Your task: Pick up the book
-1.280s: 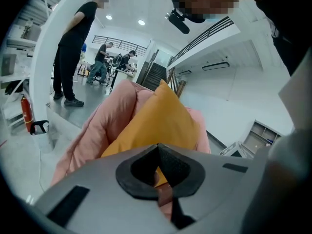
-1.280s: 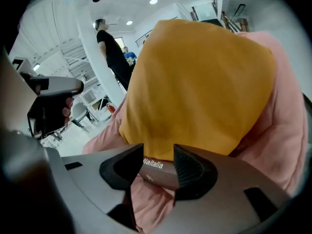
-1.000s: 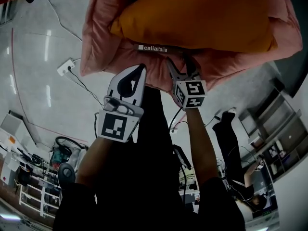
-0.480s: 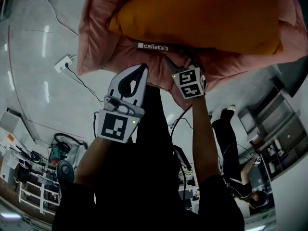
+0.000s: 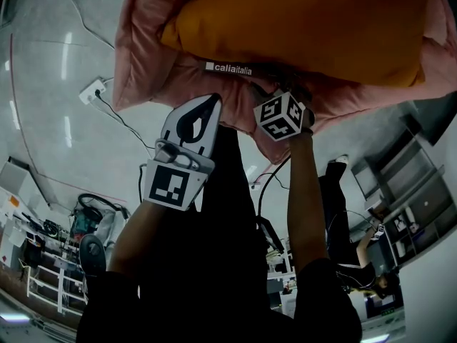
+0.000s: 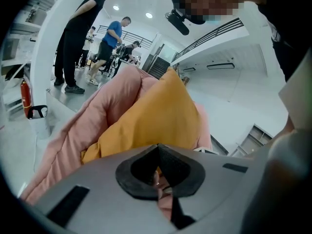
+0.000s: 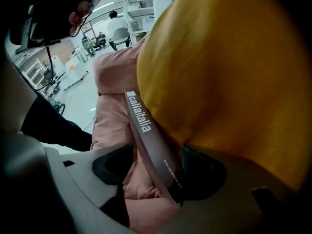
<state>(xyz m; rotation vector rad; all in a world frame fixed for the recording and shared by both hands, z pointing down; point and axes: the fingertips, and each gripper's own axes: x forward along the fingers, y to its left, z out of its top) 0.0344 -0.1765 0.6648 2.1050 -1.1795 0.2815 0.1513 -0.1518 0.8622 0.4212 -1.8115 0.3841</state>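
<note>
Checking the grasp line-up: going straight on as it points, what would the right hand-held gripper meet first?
Likely the book: its spine lies between the jaws of the right hand-held gripper, which have just been opening, against the pink cushion.

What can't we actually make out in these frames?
- book: only the spine shows; orange pillow covers the rest, head and right gripper views.
- right hand-held gripper: jaws have just been opening, spine between them; pad contact unclear. Head view: marker cube hides its tips.
- left hand-held gripper view: own body blocks the lower half; no book visible.
- pink cushion: its support is cut off by the head view's top edge.
</note>
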